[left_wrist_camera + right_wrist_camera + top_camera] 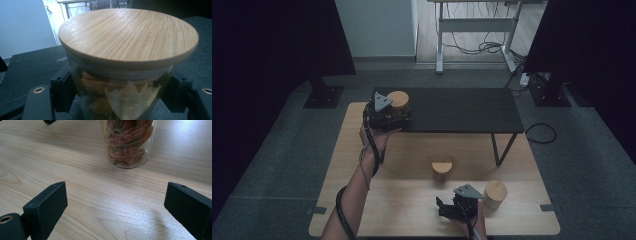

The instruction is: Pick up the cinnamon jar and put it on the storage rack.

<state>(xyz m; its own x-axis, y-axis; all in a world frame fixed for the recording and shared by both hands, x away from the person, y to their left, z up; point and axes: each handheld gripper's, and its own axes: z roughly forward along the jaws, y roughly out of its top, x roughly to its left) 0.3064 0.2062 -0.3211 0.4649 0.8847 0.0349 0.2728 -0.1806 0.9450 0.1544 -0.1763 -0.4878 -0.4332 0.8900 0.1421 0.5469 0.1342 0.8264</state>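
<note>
My right tongs [443,206] rest low at the near edge of the worktop [412,200], jaws wide apart with nothing between them. In the right gripper view bare wood lies between the two black pads, and ahead, a little right of centre, stands a glass jar of red pieces [128,142], well clear of the jaws. From the high view I cannot say for sure which jar that is: one lidded jar [495,194] stands just beside these tongs on their right, and another [442,169] sits farther in, near the middle of the worktop.

Farther off, my left tongs [399,117] are clamped on the jar [127,62] I am working with. In the left gripper view both pads press the glass wall from opposite sides, just below the round wooden lid [128,35]. The jar stands upright, its axis vertical, lid seated flat, with pale and greenish contents behind the glass. It sits at the near left corner of the dark shelf [462,107] raised over the back of the worktop, base seemingly on the shelf surface.

I judge the jar is placed and the left jaws need only open and back straight toward me, level, so a pad does not drag it off the near edge. For the jars left on the worktop, my right hand is plainly nearer.
</note>
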